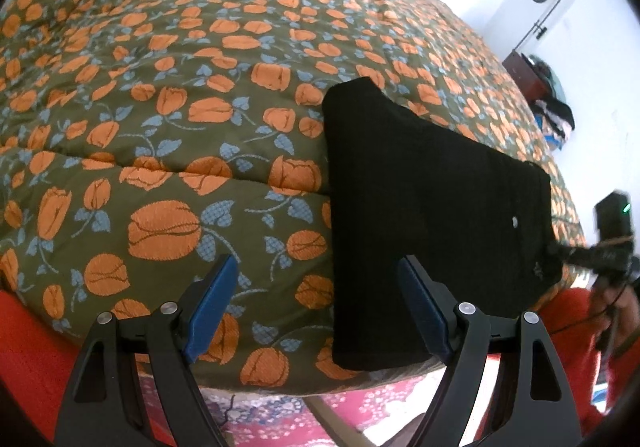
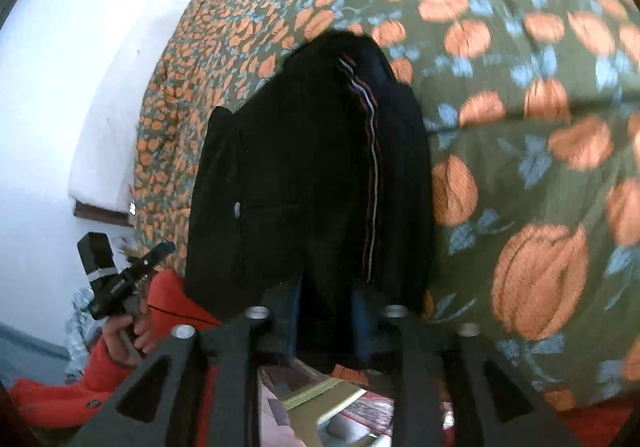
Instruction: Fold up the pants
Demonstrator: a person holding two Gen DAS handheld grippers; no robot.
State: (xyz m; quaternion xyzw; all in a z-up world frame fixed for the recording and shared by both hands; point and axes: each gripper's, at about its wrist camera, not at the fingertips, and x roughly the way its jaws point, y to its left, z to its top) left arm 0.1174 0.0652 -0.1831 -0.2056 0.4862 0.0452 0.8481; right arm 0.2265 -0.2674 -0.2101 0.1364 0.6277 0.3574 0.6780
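Black pants point(image 1: 424, 207), folded into a compact stack, are lying on the floral quilt point(image 1: 168, 119) near the bed's front edge. The left gripper point(image 1: 316, 311) is hovering over that edge with its blue-padded fingers point(image 1: 210, 311) standing wide apart; nothing is lying between them, and the pants are passing just beside and behind the right-hand finger. In the right wrist view the right gripper point(image 2: 326, 311) is sitting at the near edge of the pants point(image 2: 312, 175) (a striped seam is running up the fabric); blur and dark cloth are hiding whether its fingers are pressing the fabric, so its state cannot be told. An orange sleeve point(image 2: 172, 311) is showing at lower left.
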